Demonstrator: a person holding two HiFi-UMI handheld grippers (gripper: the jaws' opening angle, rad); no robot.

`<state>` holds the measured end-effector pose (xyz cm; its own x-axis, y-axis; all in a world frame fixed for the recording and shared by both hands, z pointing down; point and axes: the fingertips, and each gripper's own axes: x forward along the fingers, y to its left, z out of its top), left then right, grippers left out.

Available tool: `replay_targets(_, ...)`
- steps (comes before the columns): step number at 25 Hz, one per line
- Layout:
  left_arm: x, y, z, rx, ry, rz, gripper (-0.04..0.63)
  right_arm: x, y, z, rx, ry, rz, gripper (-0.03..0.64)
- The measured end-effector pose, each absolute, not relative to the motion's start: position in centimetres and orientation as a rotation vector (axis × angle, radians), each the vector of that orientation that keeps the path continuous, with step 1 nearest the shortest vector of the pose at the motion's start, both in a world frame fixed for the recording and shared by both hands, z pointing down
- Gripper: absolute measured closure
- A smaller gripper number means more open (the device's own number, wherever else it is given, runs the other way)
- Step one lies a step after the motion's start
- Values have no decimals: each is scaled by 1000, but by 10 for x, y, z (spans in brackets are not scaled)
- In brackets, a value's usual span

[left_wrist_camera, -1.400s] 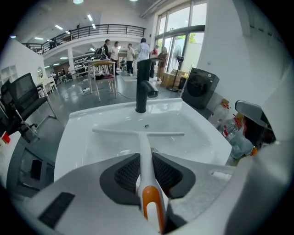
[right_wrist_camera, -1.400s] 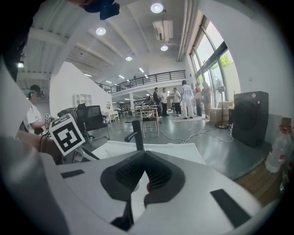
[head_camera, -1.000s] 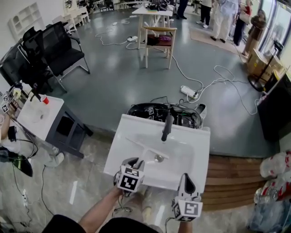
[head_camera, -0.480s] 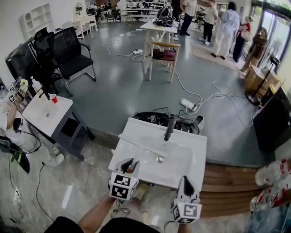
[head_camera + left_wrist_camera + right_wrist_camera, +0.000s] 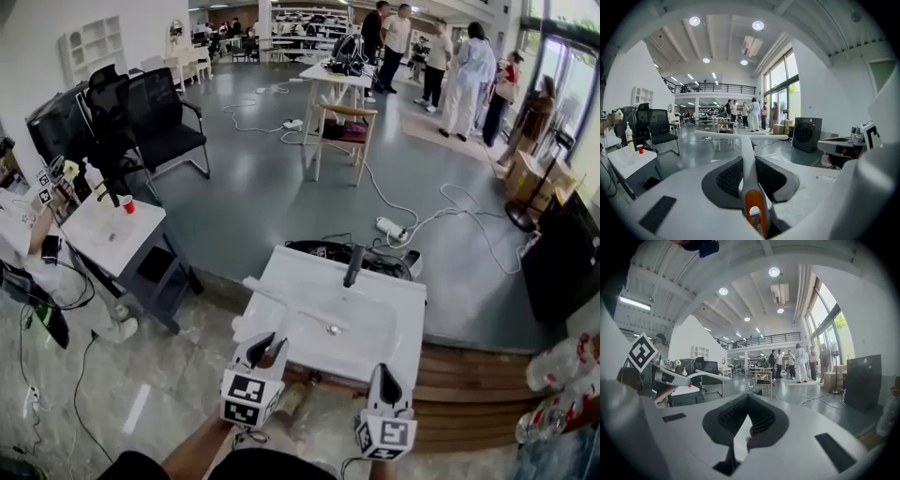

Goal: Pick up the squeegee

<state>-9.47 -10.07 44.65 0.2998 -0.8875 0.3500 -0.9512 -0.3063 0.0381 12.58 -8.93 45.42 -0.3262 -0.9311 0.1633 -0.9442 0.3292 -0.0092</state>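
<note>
The squeegee is white with an orange handle end, and it hangs above the white sink with its long blade crosswise. My left gripper is shut on its handle near the sink's front edge. In the left gripper view the handle runs straight between the two pads, and the blade shows beyond the tips. My right gripper is at the front right of the sink, shut with nothing in it; its tips meet. The held squeegee shows at the left of the right gripper view.
A black faucet stands at the sink's back edge, with cables and a dark bundle behind it. A small white table with a red cup stands at the left. A wooden platform lies to the right. Chairs, tables and people are farther back.
My left gripper has risen with the squeegee, lifting the blade from the sink basin into the air. The right gripper has risen a little beside it.
</note>
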Motion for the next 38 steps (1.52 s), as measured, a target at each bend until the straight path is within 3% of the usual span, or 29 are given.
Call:
replay_targets(12, -88, -54, 438, 2355, -1711, 375, 511, 138, -54, 454, 1738, -2458, 131, 618)
replay_targets(38, -90, -60, 443, 2375, -1698, 382, 511, 135, -60, 452, 1771, -2449, 154, 618)
